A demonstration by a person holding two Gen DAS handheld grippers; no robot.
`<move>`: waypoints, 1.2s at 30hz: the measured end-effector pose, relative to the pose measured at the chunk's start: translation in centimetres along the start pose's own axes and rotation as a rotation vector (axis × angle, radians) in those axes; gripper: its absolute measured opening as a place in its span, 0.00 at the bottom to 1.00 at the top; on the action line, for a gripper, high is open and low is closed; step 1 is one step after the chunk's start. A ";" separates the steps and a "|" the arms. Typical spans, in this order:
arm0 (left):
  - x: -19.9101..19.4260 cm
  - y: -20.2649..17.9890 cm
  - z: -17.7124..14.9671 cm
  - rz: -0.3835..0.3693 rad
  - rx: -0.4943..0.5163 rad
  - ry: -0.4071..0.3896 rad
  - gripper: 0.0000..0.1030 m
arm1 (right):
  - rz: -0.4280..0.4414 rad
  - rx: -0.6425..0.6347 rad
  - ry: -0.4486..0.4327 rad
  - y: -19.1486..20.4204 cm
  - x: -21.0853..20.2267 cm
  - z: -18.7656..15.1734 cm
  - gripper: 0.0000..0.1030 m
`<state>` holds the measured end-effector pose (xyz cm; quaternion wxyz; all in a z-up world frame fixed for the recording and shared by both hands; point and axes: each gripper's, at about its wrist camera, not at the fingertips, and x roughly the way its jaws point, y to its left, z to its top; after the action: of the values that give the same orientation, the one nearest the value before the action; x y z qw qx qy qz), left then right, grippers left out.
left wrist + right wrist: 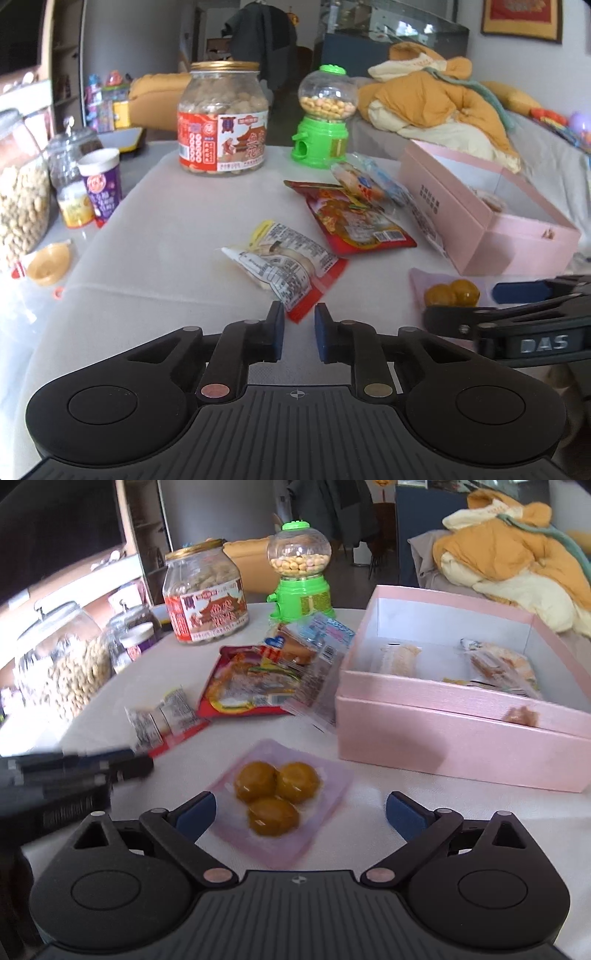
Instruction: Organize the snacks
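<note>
Snack packets are seen scattered over the white tabletop. A pale pouch of three yellow balls is framed between the widely spread fingers of the right tongs, its near edge lying just ahead of them; no contact is shown. A white-and-red printed packet is seen just in front of the left tongs, whose blue pads are held narrowly apart with nothing pinched; its red corner is reached almost to the tips. Behind it, a red packet is overlapped by a clear blue-printed wrapper, and this wrapper is pressed close to the pink box. The box is stood open at the right side of the tabletop, with a few wrapped snacks laid inside and free floor kept at its centre. A bare strip of tabletop is left between the pouch and the box wall. Farther back, a labelled jar and a green candy dispenser are placed near the far edge. At the left edge, a peanut jar and a purple cup are crowded together.
</note>
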<state>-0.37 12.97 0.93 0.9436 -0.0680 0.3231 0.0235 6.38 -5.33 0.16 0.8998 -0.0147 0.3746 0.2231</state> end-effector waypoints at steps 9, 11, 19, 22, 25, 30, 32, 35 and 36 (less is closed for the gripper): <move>0.1 0.1 -0.1 0.000 -0.016 -0.008 0.21 | 0.022 -0.029 -0.013 0.6 0.0 0.6 0.78; 0.1 0.1 -0.1 -0.002 -0.020 -0.011 0.21 | 0.062 -0.020 -0.003 -0.4 -0.7 0.2 0.77; 0.1 -0.3 -0.2 0.020 -0.004 -0.018 0.21 | 0.109 -0.079 -0.025 -1.8 -2.3 -1.7 0.82; 0.2 -0.4 0.4 0.028 -0.007 0.003 0.21 | 0.094 -0.106 -0.019 -1.3 -2.1 -1.8 0.85; -0.4 1.1 1.0 -0.005 -0.138 -0.004 0.21 | 0.077 -0.129 -0.017 -0.9 -2.2 -1.9 0.86; -1.3 1.6 4.3 0.009 -0.198 -0.122 0.23 | 0.066 -0.140 -0.015 -0.6 -2.0 -2.0 0.87; 0.9 0.1 6.7 -0.024 -0.094 -0.079 0.24 | 0.055 -0.156 -0.012 -0.3 -1.9 -2.0 0.88; 6.0 -0.9 9.1 0.001 -0.002 0.060 0.28 | 0.046 -0.164 -0.012 -0.2 -2.0 -2.2 0.89; 7.2 -1.0 9.3 0.022 0.022 0.098 0.26 | 0.048 -0.160 -0.013 -0.3 -2.0 -2.2 0.89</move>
<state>11.06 13.31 3.93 0.9271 -0.0549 0.3699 0.0271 3.79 -6.80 -0.10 0.8926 -0.0759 0.3499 0.2739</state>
